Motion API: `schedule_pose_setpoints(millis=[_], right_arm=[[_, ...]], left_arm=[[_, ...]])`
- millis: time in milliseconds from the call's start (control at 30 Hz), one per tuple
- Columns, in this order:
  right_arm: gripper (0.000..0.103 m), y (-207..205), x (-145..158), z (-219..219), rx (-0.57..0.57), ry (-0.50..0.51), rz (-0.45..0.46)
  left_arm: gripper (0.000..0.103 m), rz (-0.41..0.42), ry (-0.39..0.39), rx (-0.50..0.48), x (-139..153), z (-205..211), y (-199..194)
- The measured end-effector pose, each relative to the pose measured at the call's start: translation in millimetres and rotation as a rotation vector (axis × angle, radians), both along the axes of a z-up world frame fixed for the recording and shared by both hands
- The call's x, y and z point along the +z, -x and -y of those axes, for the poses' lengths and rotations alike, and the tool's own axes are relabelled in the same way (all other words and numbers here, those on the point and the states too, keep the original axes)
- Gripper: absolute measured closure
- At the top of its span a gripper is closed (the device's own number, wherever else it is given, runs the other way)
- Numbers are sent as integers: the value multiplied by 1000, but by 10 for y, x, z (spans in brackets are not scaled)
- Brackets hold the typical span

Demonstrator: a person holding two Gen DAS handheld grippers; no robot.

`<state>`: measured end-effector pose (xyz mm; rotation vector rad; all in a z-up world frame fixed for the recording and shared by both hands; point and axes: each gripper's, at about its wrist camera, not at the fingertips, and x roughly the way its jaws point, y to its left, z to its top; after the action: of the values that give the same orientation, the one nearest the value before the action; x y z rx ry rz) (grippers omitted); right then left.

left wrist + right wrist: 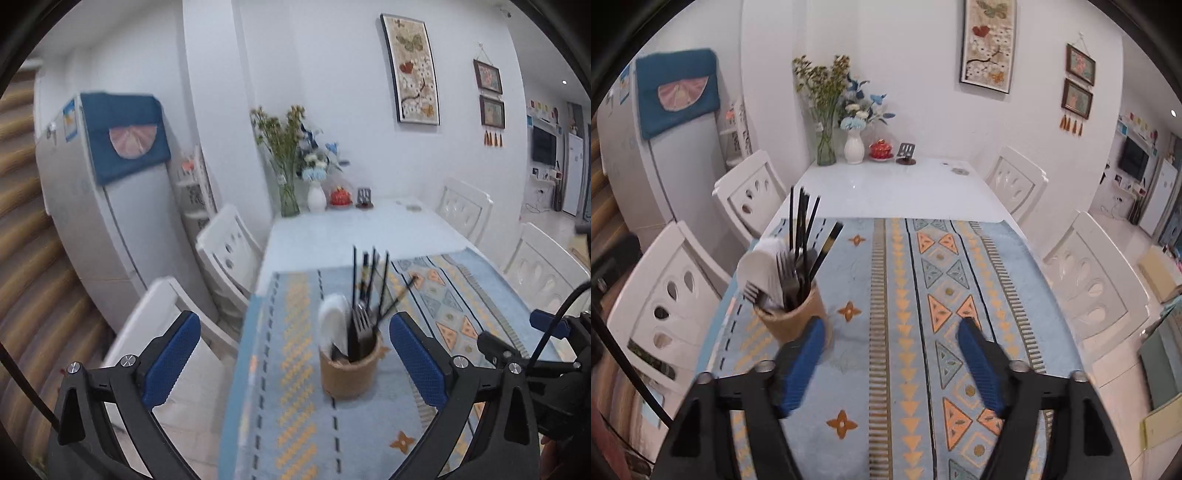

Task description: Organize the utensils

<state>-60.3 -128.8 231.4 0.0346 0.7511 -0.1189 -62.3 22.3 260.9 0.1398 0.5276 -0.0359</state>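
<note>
Utensils (792, 258) were seen standing upright in the brown cup (792, 317) on the tabletop (886, 192), at the left of the right wrist view. Both the left tongs (295, 365) and the right tongs (892, 365) were wide open and held nothing. The cup was framed between the left tongs, so those were judged better lined up.

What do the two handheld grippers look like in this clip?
Both match: the left gripper and right gripper have black angular frames with silver screw heads and two fingers faced with blue textured pads. A thin black cable runs past each on its left side.
</note>
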Motion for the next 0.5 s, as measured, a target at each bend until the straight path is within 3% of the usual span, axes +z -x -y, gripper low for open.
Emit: schedule_pose_setpoints(millis=[233, 500], right_arm=[[27, -6, -190, -30, 12, 1, -74], [27, -86, -404, -26, 15, -5, -155]], left_arm=[[0, -138, -4, 20, -487, 76, -37], [0, -287, 41, 22, -786, 15, -146]])
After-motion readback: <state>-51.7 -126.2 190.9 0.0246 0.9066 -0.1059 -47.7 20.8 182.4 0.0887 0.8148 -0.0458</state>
